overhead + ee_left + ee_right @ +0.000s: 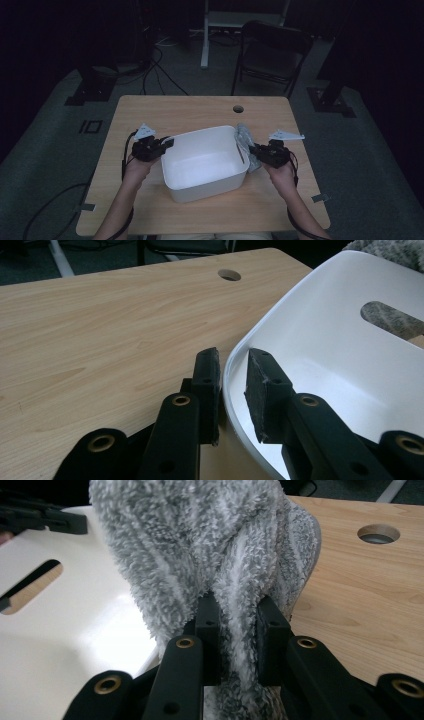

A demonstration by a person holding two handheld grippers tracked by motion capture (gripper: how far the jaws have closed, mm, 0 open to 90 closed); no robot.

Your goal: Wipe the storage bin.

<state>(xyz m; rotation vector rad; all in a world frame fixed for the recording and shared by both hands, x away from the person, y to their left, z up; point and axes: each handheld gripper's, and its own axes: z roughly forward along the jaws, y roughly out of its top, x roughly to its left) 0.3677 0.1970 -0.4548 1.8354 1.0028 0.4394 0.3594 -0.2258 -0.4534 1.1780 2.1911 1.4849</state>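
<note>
A white plastic tub [200,132] stands in the middle of the wooden table [200,107]. My left gripper [167,142] is at its left rim; in the left gripper view the jaws [232,354] straddle the tub's wall [325,340], one pad outside and one inside, shut on it. At the tub's right rim, my right gripper [252,148] is shut on a grey fluffy cloth [244,135]. The cloth [200,540] bulges above the right gripper [236,601], draped by the tub [75,605]. Through the tub's handle slot, the cloth [390,317] shows.
A round cable hole [238,108] sits near the table's far edge. Behind the table stand a dark folding chair [272,50] and a metal stand, with cables on the floor. Bare wood lies on both sides of the tub.
</note>
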